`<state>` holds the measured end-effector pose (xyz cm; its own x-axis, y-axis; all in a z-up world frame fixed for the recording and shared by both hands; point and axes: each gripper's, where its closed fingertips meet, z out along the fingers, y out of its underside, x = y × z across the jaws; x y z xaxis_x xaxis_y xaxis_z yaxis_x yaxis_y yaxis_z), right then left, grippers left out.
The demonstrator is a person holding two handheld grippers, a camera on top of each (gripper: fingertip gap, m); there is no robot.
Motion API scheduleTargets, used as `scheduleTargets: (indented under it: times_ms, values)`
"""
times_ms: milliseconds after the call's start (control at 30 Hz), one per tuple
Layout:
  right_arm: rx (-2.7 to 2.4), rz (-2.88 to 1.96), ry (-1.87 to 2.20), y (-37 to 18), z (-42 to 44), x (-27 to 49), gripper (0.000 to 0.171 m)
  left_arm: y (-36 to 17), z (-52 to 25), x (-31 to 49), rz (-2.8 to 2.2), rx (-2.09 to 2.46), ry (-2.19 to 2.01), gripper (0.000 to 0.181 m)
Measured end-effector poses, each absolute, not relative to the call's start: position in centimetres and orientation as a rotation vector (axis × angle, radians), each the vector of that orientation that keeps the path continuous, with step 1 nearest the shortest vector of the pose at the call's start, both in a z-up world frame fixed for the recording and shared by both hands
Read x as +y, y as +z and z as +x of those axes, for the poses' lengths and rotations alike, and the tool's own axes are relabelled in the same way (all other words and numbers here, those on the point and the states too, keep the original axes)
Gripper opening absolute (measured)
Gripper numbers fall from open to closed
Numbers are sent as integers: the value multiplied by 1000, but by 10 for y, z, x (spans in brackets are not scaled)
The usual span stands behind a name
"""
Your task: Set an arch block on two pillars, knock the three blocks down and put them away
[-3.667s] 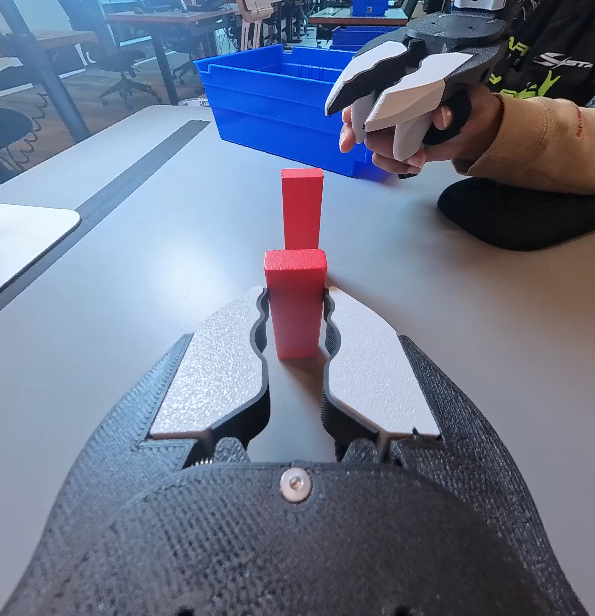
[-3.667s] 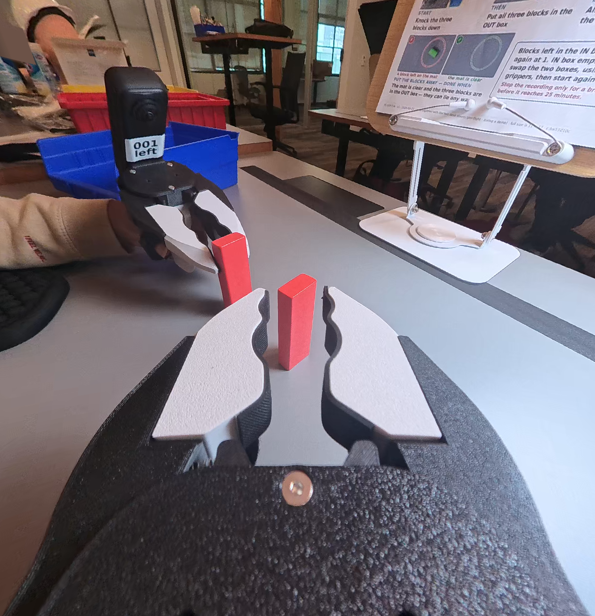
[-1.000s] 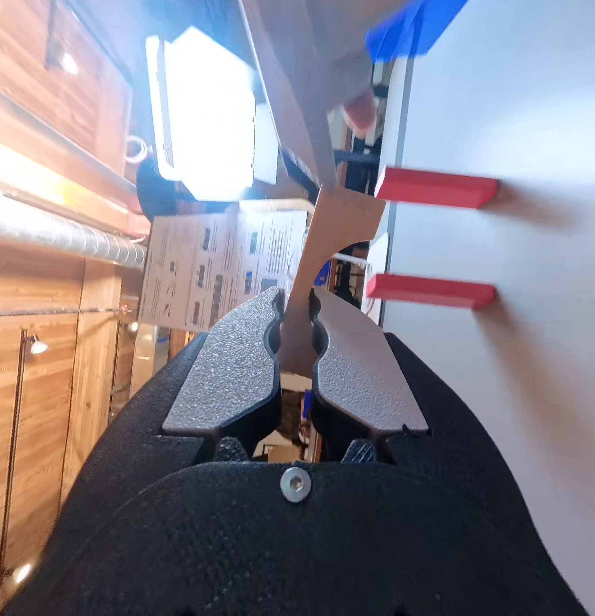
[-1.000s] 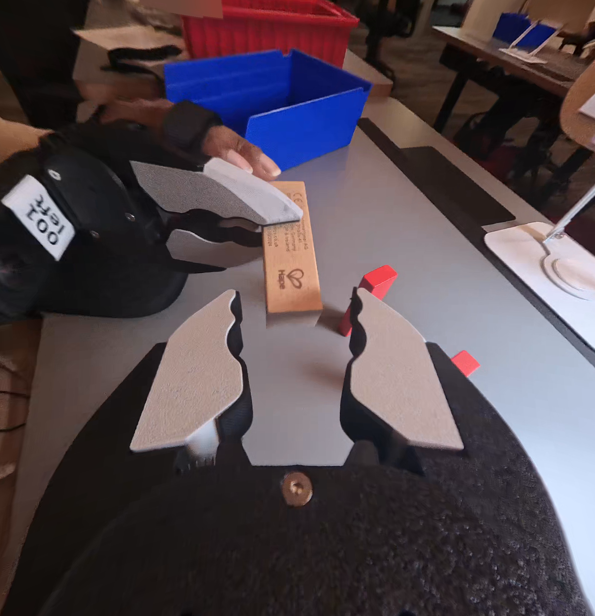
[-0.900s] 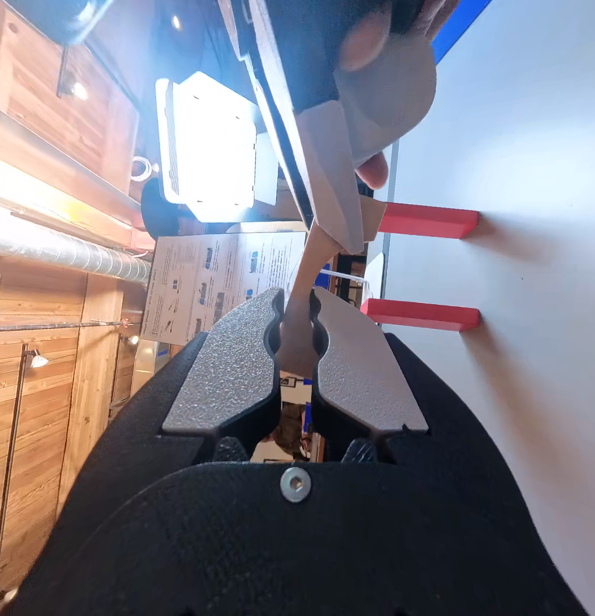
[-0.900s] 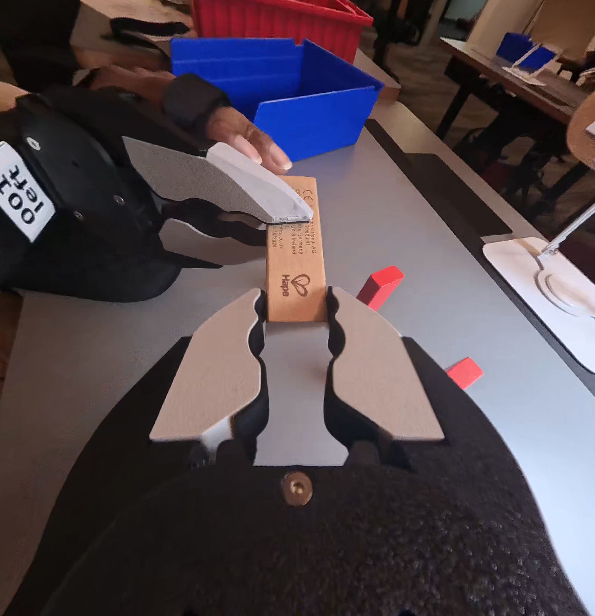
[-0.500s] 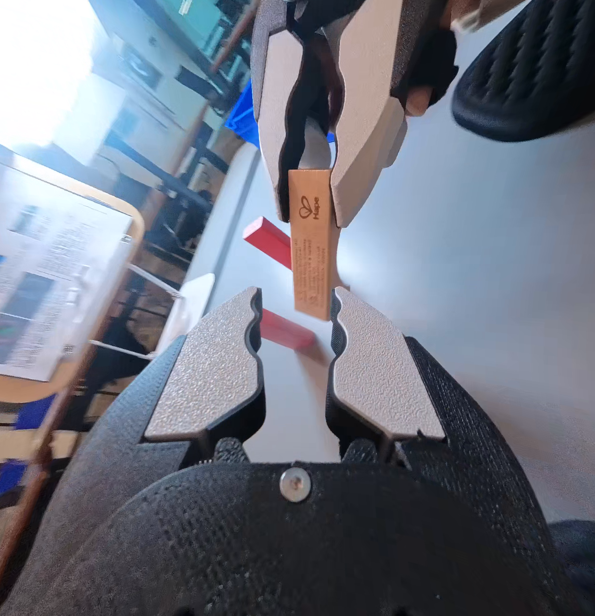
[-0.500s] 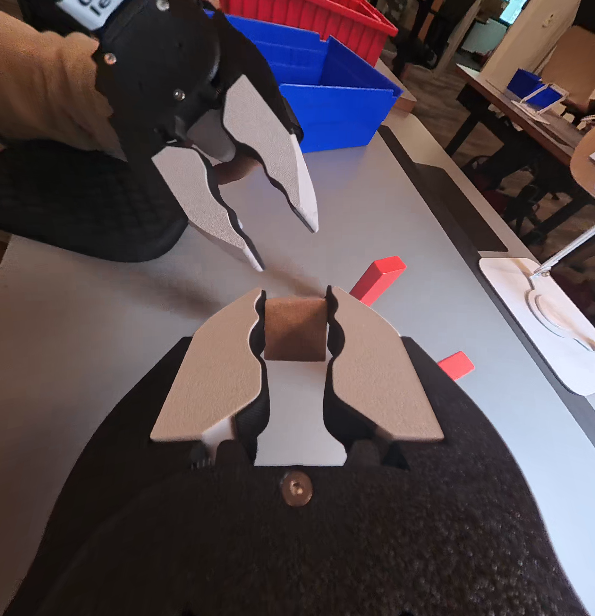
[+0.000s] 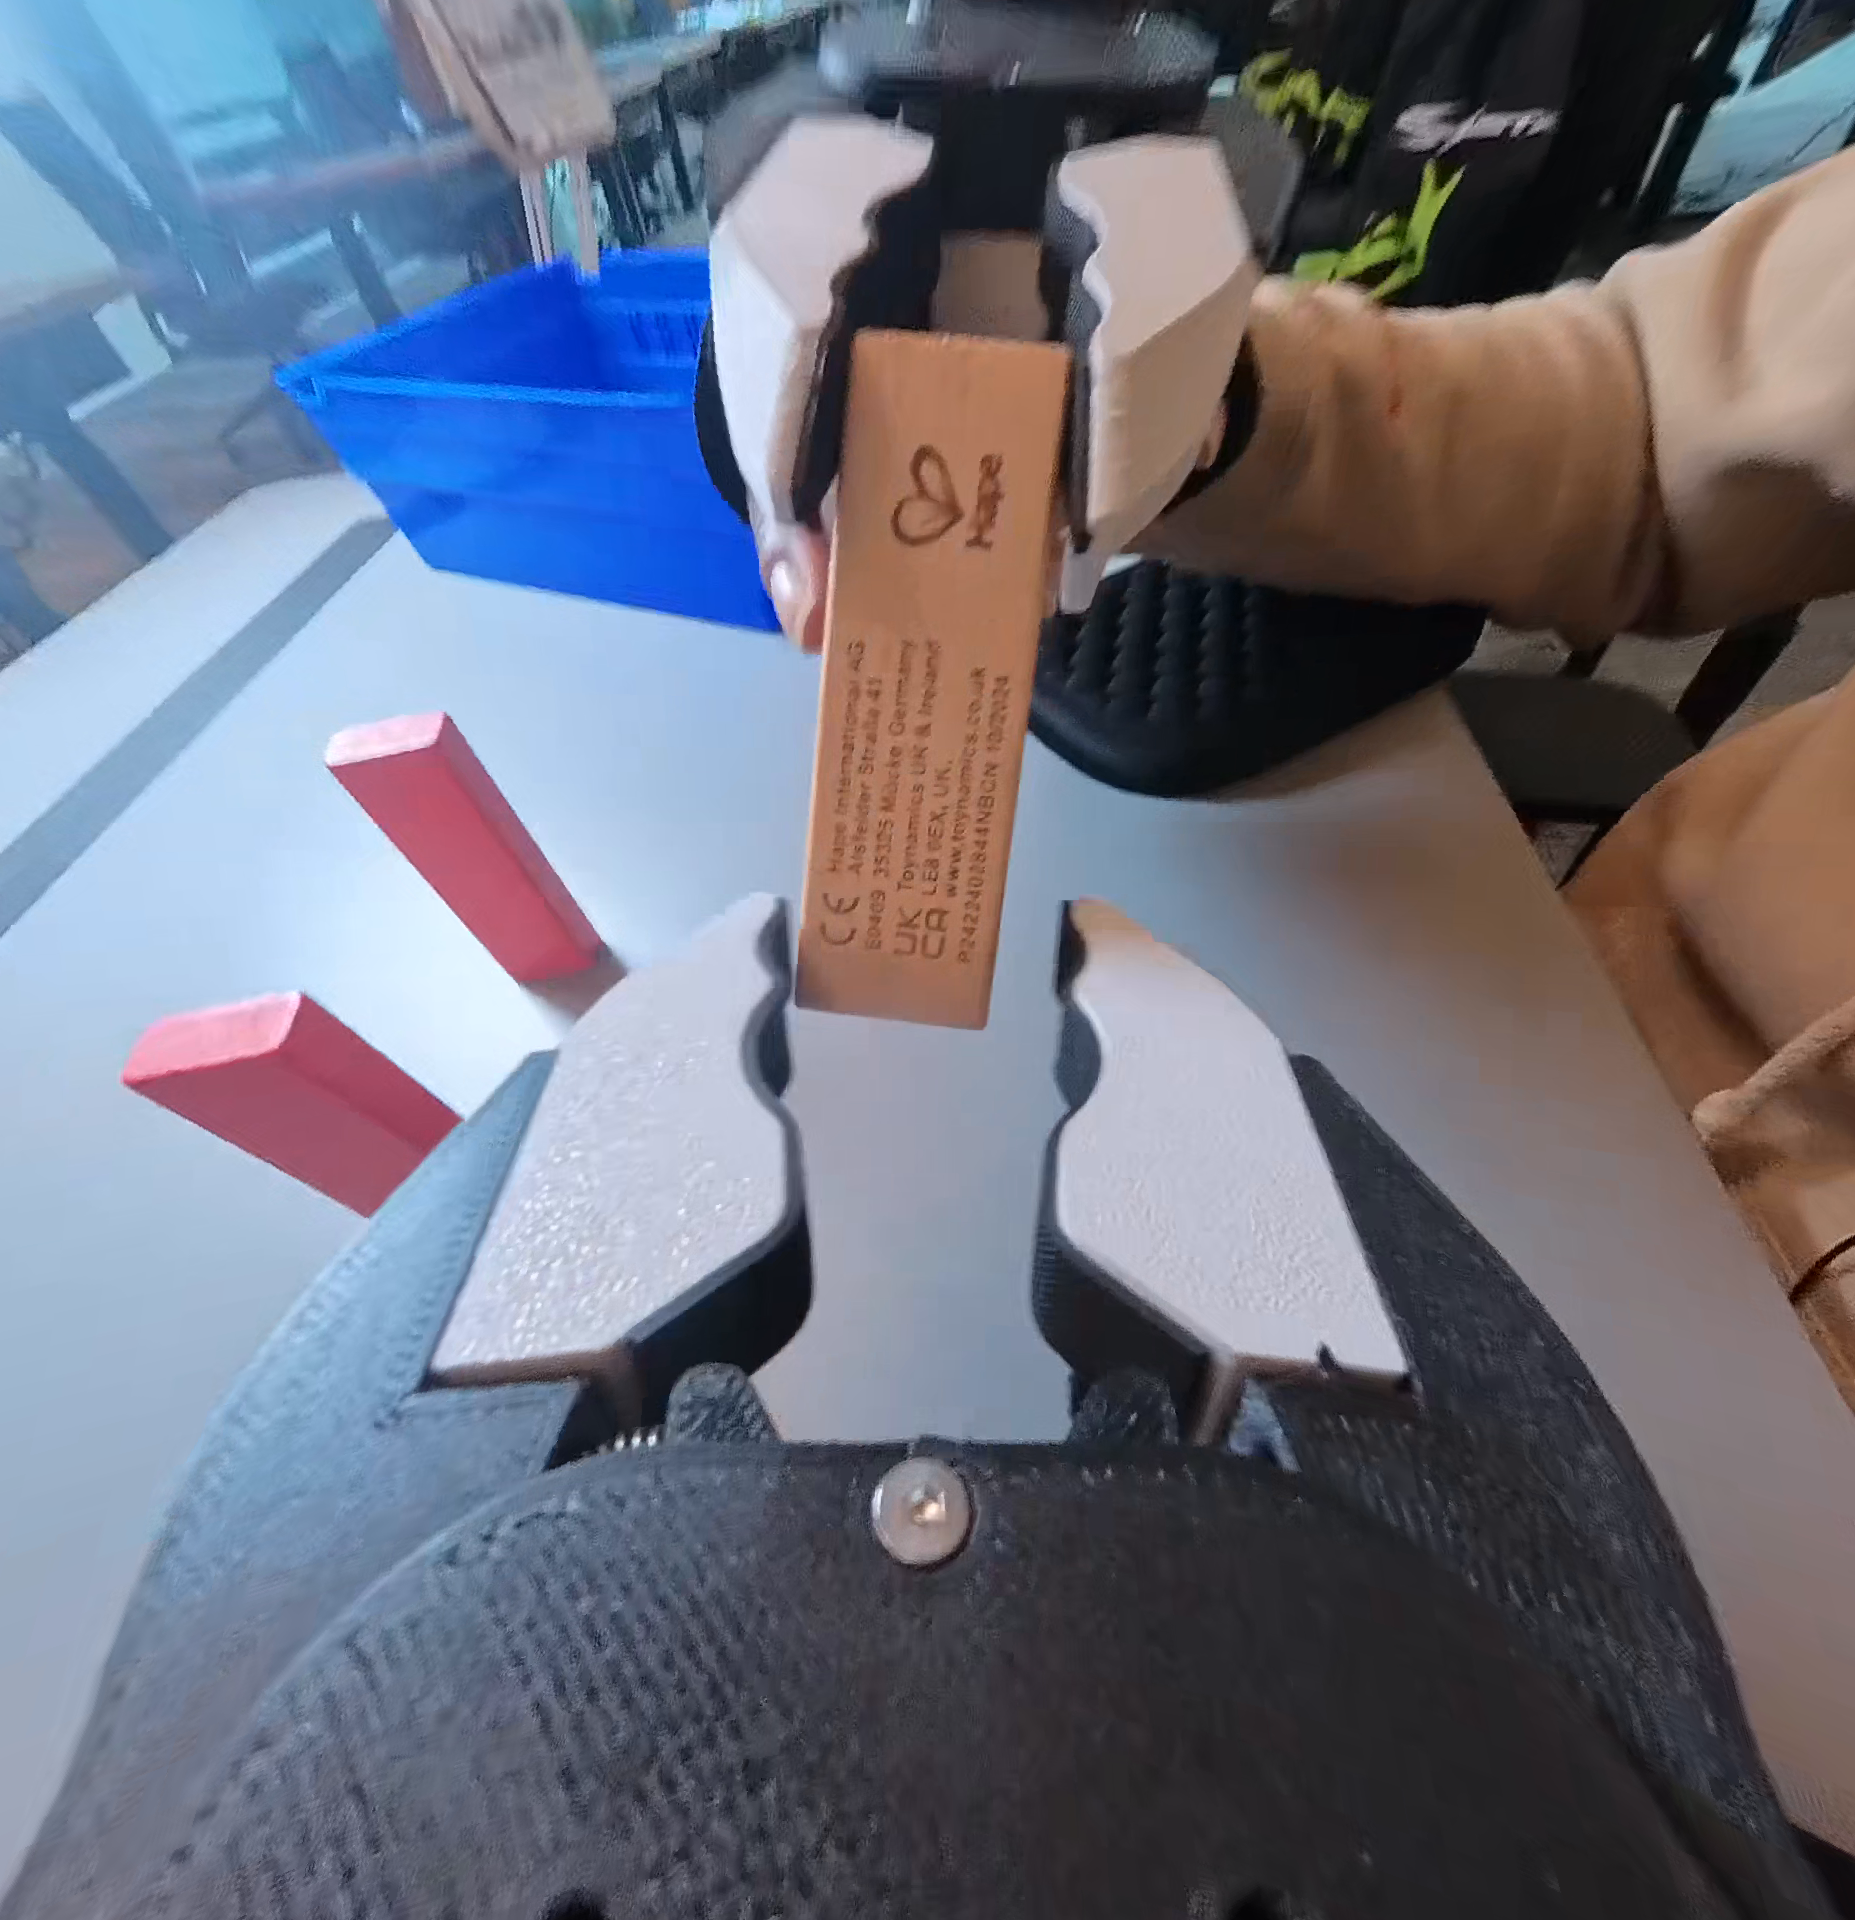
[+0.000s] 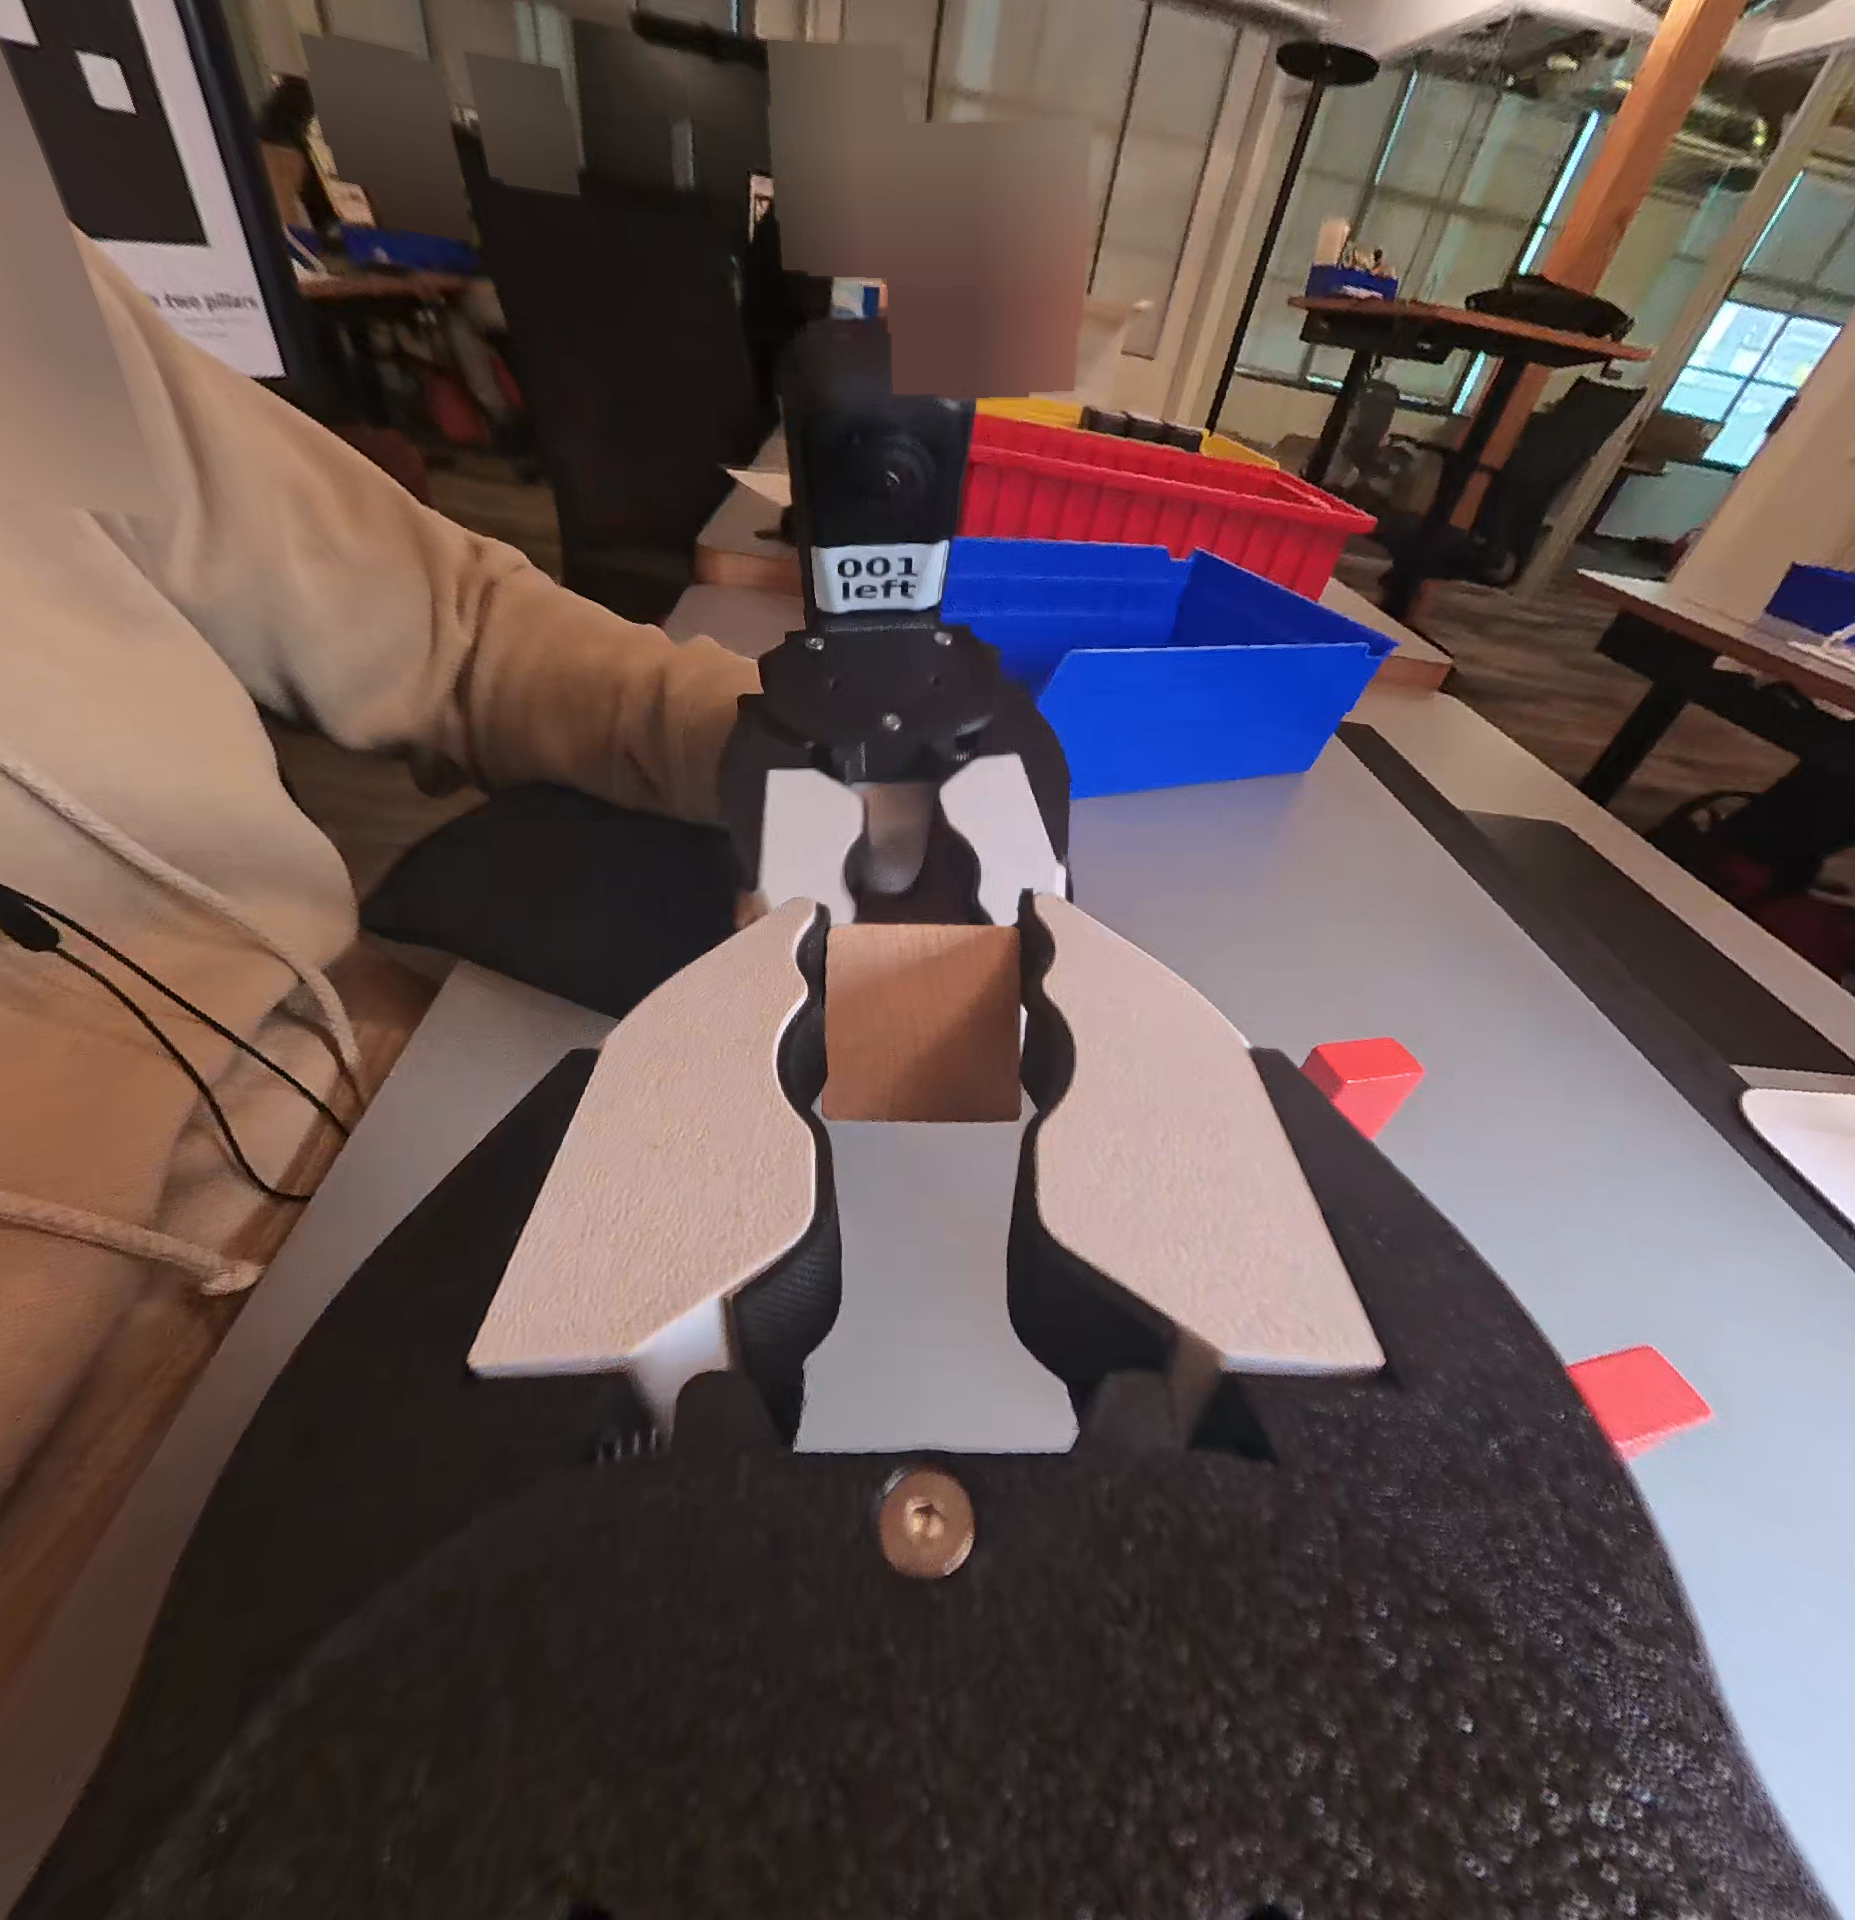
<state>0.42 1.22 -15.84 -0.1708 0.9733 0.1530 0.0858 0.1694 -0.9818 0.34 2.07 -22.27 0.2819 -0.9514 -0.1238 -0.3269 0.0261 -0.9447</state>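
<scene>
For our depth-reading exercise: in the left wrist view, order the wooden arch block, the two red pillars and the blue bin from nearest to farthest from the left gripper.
1. Arch block, its end between the left gripper fingers.
2. Near red pillar, left.
3. Far red pillar, left, farther back.
4. Blue bin, at the table's far end.

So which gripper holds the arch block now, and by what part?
The right gripper grips the wooden arch block by one end; the left gripper is open.

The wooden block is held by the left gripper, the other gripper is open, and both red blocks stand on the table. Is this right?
Not quite. The wooden block is held by the right gripper; the left gripper is the open one, its fingers apart and not pressing the block. The left wrist view shows this. The two red blocks do stand on the table.
</scene>
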Motion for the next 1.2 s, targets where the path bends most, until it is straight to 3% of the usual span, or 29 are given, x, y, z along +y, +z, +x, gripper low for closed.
scheduleTargets:
  times_ms: [33, 200, 500, 967, 1200]
  values:
    - [-1475, -1073, 1163, -158, 6, 13, 34, -216, 1, 23, -1485, 1216, -732, 36]
    - [-1617, -1200, 1038, -184, 18, 23, 35, -195, -8, 15, -1437, 1225, -715, 34]
    - [-1865, -1320, 519, -240, 11, 32, 39, -225, -7, 18, -1565, 1335, -571, 35]
    - [-2096, -1280, 354, -234, -1, 30, 31, -233, -6, 25, -1587, 1318, -500, 34]
    - [-2216, -1277, 330, -182, 1, 54, 32, -200, -17, 39, -1511, 1090, -594, 40]
